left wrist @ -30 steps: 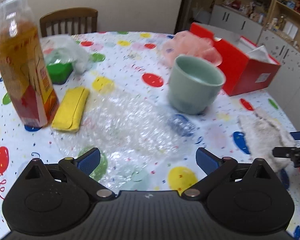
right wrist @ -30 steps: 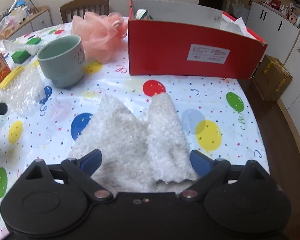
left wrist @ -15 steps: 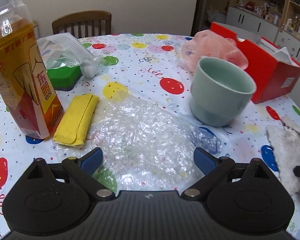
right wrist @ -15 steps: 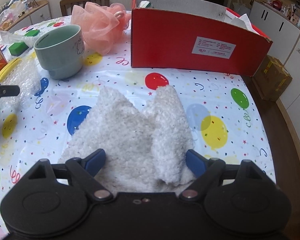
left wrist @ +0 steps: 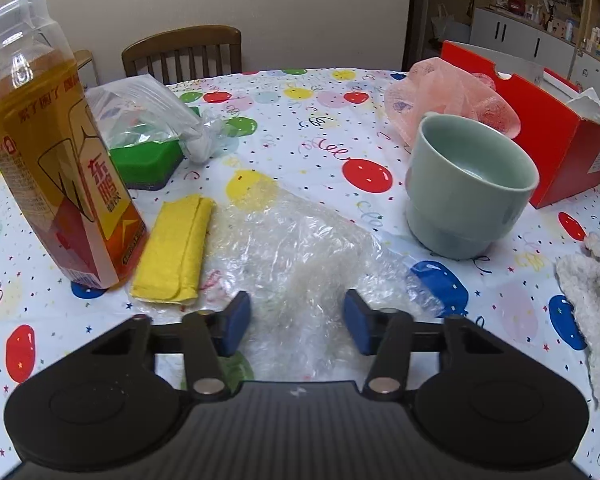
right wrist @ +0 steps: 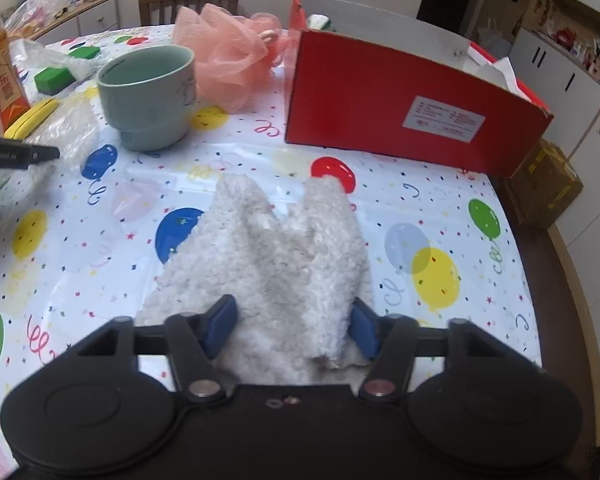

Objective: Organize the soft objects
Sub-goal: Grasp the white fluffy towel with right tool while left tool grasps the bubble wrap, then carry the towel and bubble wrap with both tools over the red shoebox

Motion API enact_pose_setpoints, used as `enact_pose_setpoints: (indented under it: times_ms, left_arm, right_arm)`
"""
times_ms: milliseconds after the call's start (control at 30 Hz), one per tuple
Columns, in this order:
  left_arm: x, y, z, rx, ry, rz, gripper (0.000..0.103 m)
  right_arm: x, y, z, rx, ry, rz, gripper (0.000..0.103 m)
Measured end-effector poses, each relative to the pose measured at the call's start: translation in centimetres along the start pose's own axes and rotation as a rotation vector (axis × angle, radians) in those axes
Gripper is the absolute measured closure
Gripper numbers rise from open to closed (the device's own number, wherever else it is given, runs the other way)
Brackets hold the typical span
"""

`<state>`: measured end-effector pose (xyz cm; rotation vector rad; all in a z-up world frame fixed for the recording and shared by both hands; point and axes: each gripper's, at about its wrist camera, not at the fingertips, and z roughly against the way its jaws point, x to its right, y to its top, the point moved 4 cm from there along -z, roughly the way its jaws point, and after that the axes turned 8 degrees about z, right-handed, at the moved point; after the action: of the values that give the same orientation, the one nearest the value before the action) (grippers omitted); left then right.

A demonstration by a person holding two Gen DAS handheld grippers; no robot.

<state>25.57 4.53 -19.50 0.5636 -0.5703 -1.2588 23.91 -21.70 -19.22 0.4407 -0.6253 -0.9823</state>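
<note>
On your left side the bubble wrap point(left wrist: 300, 256) lies on the table point(left wrist: 292, 92) straight ahead, with the folded cloth point(left wrist: 174, 252) just left of it and the drink bottle point(left wrist: 48, 152) standing left of that. The cup point(left wrist: 466, 192) stands to the wrap's right, the mesh puff point(left wrist: 448, 92) behind the cup, the open box point(right wrist: 412, 108) further right. On your right side the fleecy cloth point(right wrist: 276, 264) lies before that box

A drink bottle point(left wrist: 56, 152) and green cup point(left wrist: 468, 196) stand on the tablecloth point(left wrist: 300, 128).
</note>
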Motion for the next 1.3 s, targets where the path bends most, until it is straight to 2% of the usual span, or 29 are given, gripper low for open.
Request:
enact_pose_setpoints:
  times_ms: [100,167,200,400,933,1300]
  left_arm:
    - [-0.3,0.2,0.1,-0.001,0.007,0.006,0.072]
    - [-0.6,0.3,0.1,-0.004,0.004,0.014,0.078]
    - [-0.7,0.4,0.1,-0.005,0.004,0.019,0.081]
    - [-1.7,0.6,0.9,-0.008,-0.016,0.065,0.088]
    - [-1.9,1.4,5.8,0.025,-0.119,0.100,0.093]
    - [-0.1,2.5,10.3,0.071,-0.227,0.081,0.094]
  right_arm:
    - [-0.2,0.1,0.3,0.006,-0.022,0.016,0.069]
    - [0.0,0.2,0.4,0.010,-0.031,0.012,0.074]
    - [0.1,0.2,0.5,0.013,-0.031,0.006,0.080]
    - [1.1,0.3,1.6,0.044,-0.035,-0.042,0.089]
    - [2.5,2.0,6.7,0.148,0.045,-0.155,0.092]
    - [3.4,3.2,9.8,0.208,0.098,-0.230,0.092]
